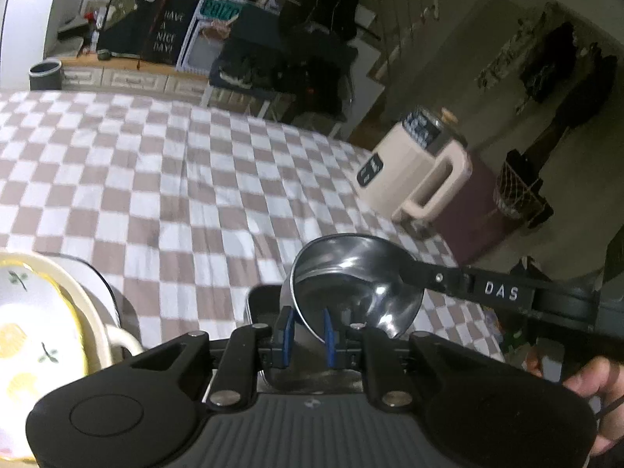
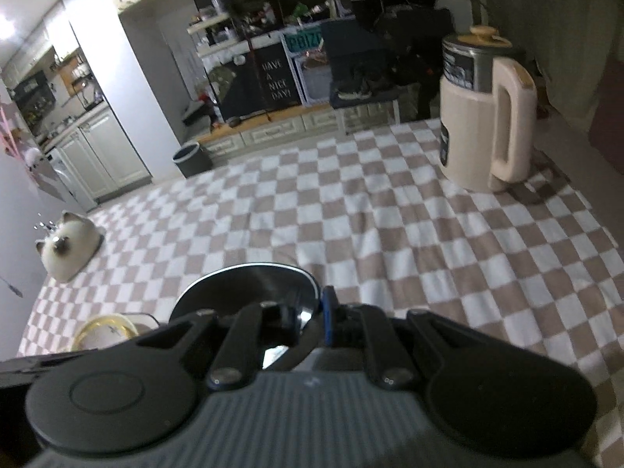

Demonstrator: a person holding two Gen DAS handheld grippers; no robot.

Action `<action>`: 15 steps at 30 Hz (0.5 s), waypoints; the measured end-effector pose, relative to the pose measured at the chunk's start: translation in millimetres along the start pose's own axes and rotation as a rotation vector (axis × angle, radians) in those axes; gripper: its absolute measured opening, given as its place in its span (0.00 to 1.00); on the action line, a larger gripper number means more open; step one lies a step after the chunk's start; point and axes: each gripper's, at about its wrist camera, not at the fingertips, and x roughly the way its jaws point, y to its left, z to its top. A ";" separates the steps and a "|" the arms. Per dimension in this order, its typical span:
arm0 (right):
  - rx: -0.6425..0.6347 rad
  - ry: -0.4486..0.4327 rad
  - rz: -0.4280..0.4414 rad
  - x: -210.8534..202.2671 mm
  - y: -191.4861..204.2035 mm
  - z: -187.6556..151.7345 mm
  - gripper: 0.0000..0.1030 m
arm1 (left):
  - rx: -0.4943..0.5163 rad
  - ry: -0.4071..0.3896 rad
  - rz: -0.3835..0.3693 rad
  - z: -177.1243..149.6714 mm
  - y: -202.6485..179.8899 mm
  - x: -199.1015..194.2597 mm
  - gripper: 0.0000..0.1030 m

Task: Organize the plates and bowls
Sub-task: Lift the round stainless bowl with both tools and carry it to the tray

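A shiny steel bowl (image 1: 351, 277) is held tilted above the checked tablecloth. My left gripper (image 1: 308, 331) is shut on its near rim, blue pads either side of the wall. My right gripper (image 2: 308, 316) is shut on the rim of the same steel bowl (image 2: 249, 284); its finger marked "DAS" (image 1: 499, 292) reaches in from the right in the left wrist view. A stack of a lemon-pattern plate (image 1: 31, 335) in a cream dish sits at the lower left, and shows as a yellow rim (image 2: 105, 327) in the right wrist view.
A checked tablecloth (image 2: 390, 226) covers the table. A cream jug with a handle (image 2: 483, 117) stands at the far right corner. A cat-shaped ceramic dish (image 2: 66, 249) sits at the left edge. A dark bin (image 2: 191, 160) stands on the floor beyond.
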 end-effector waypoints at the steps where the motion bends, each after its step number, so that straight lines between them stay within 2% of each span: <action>1: 0.002 0.008 -0.003 2.1 -2.4 -1.0 0.13 | 0.004 0.012 0.004 -2.3 -0.9 3.9 0.16; 8: -0.008 0.039 -0.027 7.4 -12.6 -3.8 0.13 | 0.004 0.089 0.011 -13.6 -4.7 25.2 0.17; 15: -0.012 0.069 -0.031 16.0 -16.9 -5.8 0.13 | 0.018 0.129 0.049 -20.0 -4.3 40.9 0.17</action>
